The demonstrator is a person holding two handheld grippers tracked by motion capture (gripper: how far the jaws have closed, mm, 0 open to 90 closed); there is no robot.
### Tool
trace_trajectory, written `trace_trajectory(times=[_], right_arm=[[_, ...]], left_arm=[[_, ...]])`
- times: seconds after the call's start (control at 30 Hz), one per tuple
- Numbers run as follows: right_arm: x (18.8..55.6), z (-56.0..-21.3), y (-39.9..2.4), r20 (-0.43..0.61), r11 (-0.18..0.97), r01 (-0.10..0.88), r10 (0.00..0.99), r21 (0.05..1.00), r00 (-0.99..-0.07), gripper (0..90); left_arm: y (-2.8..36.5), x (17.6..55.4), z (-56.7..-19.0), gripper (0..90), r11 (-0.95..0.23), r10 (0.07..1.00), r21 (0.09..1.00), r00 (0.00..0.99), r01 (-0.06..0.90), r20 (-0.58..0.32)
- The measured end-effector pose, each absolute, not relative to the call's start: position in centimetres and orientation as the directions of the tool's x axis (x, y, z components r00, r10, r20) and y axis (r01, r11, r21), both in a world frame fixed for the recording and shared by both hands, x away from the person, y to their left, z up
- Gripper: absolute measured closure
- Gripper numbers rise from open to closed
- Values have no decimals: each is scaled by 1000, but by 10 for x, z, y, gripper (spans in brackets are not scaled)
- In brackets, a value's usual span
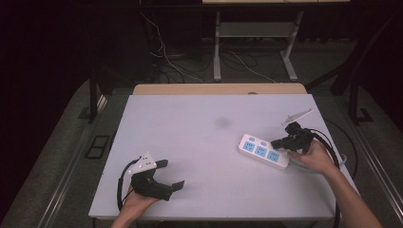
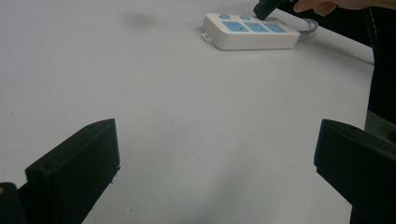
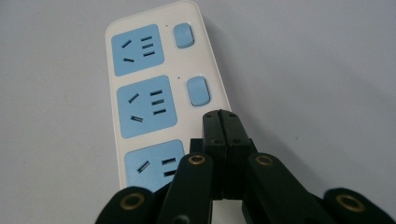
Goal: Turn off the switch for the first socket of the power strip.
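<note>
Here the right tongs [image 3: 223,116], clenched with nothing between them, hovered over the power strip [image 1: 263,151] near the table's [image 1: 199,142] right edge, beside its blue switches [image 3: 198,91]; the left tongs [image 1: 172,175] stood released, well apart.

The high view looks forward and down from above the person's side of the desk [image 1: 190,142], far enough back to take in its whole top and the floor beyond. The left gripper view rides low on the left tongs [image 2: 215,158], facing level across the desk toward the power strip [image 2: 250,31] well ahead of its wide-set jaws. The right gripper view sits on the right tongs [image 3: 223,116], looking steeply down, very near the same strip [image 3: 154,102], just past its closed jaws. All three views share that strip [image 1: 263,151].
</note>
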State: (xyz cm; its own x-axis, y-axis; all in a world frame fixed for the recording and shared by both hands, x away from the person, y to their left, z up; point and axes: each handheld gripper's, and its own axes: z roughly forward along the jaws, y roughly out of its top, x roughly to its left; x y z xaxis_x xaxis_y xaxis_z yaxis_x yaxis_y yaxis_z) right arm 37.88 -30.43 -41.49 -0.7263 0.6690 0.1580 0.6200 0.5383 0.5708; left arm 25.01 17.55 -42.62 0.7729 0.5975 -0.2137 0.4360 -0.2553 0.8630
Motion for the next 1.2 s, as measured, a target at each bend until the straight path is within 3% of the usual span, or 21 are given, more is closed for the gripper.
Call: trace_trajectory(times=[0.47,1.2], right_arm=[[380,-410,-301,184,532,636,668,560,-721,900],[360,-383,-325,194,450,647,709,615,-678,900]], left_arm=[[175,251,-427,0,-254,594,863,775,437,-218],[175,250,-426,0,-245,592,865,774,437,-224]])
